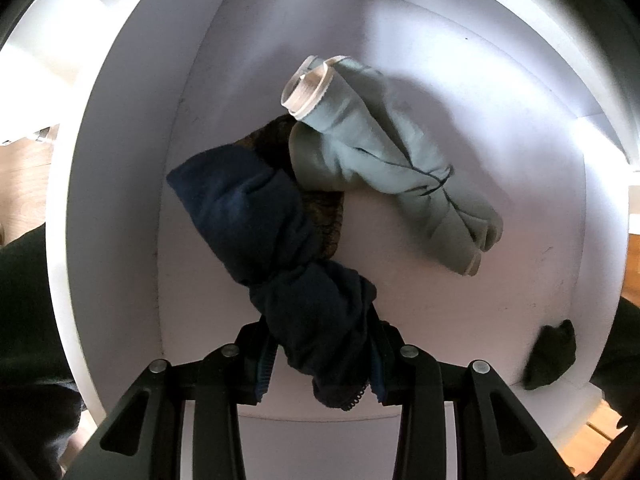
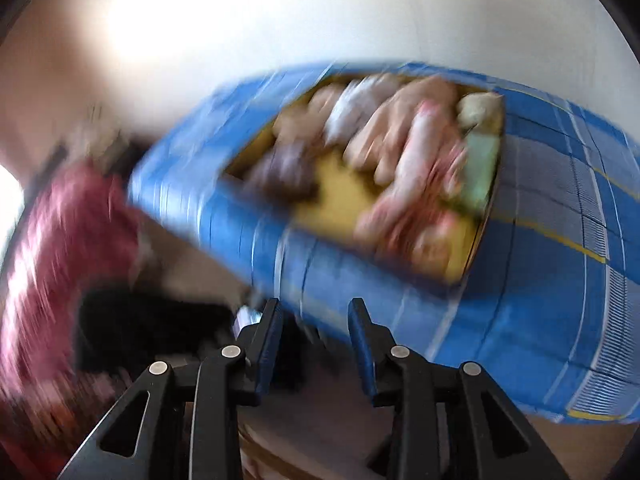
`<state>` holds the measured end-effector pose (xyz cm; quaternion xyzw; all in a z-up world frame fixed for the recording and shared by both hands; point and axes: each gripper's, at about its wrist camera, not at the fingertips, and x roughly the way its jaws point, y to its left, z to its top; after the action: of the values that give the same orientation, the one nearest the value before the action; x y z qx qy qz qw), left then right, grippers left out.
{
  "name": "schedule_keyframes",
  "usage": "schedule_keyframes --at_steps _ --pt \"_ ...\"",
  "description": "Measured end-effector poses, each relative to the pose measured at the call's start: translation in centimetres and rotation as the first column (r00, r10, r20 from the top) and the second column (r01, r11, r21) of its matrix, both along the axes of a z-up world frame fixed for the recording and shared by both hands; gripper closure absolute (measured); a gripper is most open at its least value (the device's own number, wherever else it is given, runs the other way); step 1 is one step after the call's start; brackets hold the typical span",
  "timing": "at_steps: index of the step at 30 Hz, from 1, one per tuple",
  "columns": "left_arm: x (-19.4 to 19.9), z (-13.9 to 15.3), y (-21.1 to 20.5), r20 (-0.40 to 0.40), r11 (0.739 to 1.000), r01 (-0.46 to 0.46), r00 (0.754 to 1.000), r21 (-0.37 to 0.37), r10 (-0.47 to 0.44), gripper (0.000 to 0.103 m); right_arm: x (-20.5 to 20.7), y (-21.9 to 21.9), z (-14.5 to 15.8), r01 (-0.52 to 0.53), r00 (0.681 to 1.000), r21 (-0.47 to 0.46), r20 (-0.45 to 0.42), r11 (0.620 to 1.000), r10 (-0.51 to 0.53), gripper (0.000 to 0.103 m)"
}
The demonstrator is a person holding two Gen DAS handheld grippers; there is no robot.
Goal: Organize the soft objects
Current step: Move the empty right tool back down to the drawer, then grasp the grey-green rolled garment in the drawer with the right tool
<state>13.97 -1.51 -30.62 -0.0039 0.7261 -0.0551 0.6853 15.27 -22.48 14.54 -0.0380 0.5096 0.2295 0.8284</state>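
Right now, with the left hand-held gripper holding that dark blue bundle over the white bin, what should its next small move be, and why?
Probably open the left hand-held gripper and let go. The dark blue bundle is pinched at its near end, while its far end already lies on the floor of the white bin, against the rolled green cloth. The right hand-held gripper looks empty, facing a blurred blue checked basket.

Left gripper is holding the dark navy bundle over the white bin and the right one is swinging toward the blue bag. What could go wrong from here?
1. The navy bundle is pinched only at its twisted tail by the left gripper; it may slip, or unroll on release.
2. It hangs against the brown piece and the grey-green roll in the white bin, so lowering it could knock them out of place.
3. The right wrist view is blurred; the empty right gripper could strike the blue checked bag or grab the wrong item.
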Motion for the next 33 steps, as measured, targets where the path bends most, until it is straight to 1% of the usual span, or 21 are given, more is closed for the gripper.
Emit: schedule_keyframes --at_steps 1,3,4,5,6,8,9,11,12,14,16,18,19,21,23,24,27,28,30,33 --pt "0.0 0.0 0.1 0.0 1.0 0.001 1.0 0.003 -0.001 0.065 -1.5 0.9 -1.6 -0.06 0.998 -0.061 -0.025 0.996 0.059 0.069" --pt "-0.1 -0.1 0.2 0.0 1.0 0.002 1.0 0.009 -0.002 0.065 -2.9 1.7 -4.0 -0.105 0.993 -0.13 -0.068 0.986 0.096 0.069" --pt "-0.1 -0.1 0.3 0.0 1.0 0.002 1.0 0.011 -0.002 0.065 -3.5 2.1 -6.2 -0.123 0.987 -0.173 -0.119 0.977 0.104 0.069" --pt "-0.1 -0.1 0.3 -0.001 1.0 0.001 1.0 0.014 -0.001 0.065 -3.4 2.0 -7.2 -0.124 0.985 -0.192 -0.143 0.974 0.097 0.069" --pt "-0.1 -0.1 0.4 -0.002 1.0 0.0 1.0 0.015 0.0 0.065 -3.6 2.0 -8.9 -0.117 0.981 -0.214 -0.178 0.97 0.079 0.069" --pt "-0.2 0.0 0.7 -0.003 1.0 -0.003 1.0 0.018 0.003 0.065 -3.1 1.6 -12.4 -0.075 0.964 -0.221 -0.264 0.972 0.014 0.069" --pt "-0.2 0.0 0.8 -0.004 1.0 -0.005 1.0 0.02 0.005 0.065 -2.4 1.3 -14.6 -0.036 0.953 -0.219 -0.303 0.975 -0.033 0.069" --pt "-0.3 0.0 1.0 -0.007 1.0 -0.009 1.0 0.02 0.009 0.065 -1.3 1.3 -17.0 0.0 0.942 -0.226 -0.326 0.974 -0.076 0.069" --pt "-0.3 0.0 1.1 -0.009 1.0 -0.009 1.0 0.02 0.009 0.065 -0.5 1.8 -18.8 0.003 0.938 -0.244 -0.334 0.97 -0.087 0.069" --pt "-0.4 -0.2 1.2 -0.015 1.0 -0.008 1.0 0.022 0.008 0.065 0.4 2.8 -20.8 -0.002 0.939 -0.263 -0.332 0.965 -0.088 0.069" --pt "0.1 -0.1 1.5 -0.02 1.0 -0.01 1.0 0.021 0.011 0.065 1.6 4.5 -23.0 -0.026 0.944 -0.268 -0.324 0.963 -0.065 0.069" --pt "0.1 -0.1 1.8 -0.025 1.0 -0.018 1.0 0.014 0.019 0.065 2.5 5.9 -24.5 -0.049 0.951 -0.276 -0.307 0.96 -0.04 0.069" --pt "0.1 -0.1 2.0 -0.028 1.0 -0.023 0.999 0.01 0.023 0.065 3.1 7.1 -25.4 -0.074 0.958 -0.294 -0.288 0.953 -0.015 0.069" --pt "0.2 -0.2 2.5 -0.034 1.0 -0.03 0.999 0.005 0.03 0.065 4.2 8.5 -26.4 -0.1 0.97 -0.336 -0.243 0.936 0.016 0.069" --pt "0.3 -0.4 3.1 -0.046 0.999 -0.045 0.998 -0.003 0.045 0.065 5.0 9.6 -27.1 -0.121 0.974 -0.353 -0.223 0.928 0.042 0.069" --pt "0.3 -0.5 3.5 -0.052 0.999 -0.053 0.997 -0.007 0.052 0.065 5.5 10.2 -27.6 -0.141 0.972 -0.353 -0.226 0.925 0.061 0.069" --pt "0.4 -0.8 4.5 -0.067 0.997 -0.081 0.995 -0.012 0.08 0.065 7.1 11.5 -29.8 -0.204 0.959 -0.398 -0.263 0.894 0.102 0.069" --pt "0.5 -0.9 4.8 -0.074 0.996 -0.093 0.993 -0.016 0.092 0.065 7.5 11.6 -30.2 -0.212 0.957 -0.397 -0.269 0.893 0.108 0.069" --pt "0.5 -1.0 5.2 -0.077 0.994 -0.106 0.992 -0.021 0.104 0.065 8.3 11.6 -30.8 -0.218 0.951 -0.383 -0.29 0.897 0.108 0.069" --pt "0.9 -1.0 5.5 -0.068 0.995 -0.103 0.992 -0.013 0.102 0.065 9.0 10.8 -31.2 -0.203 0.941 -0.349 -0.327 0.915 0.084 0.069"
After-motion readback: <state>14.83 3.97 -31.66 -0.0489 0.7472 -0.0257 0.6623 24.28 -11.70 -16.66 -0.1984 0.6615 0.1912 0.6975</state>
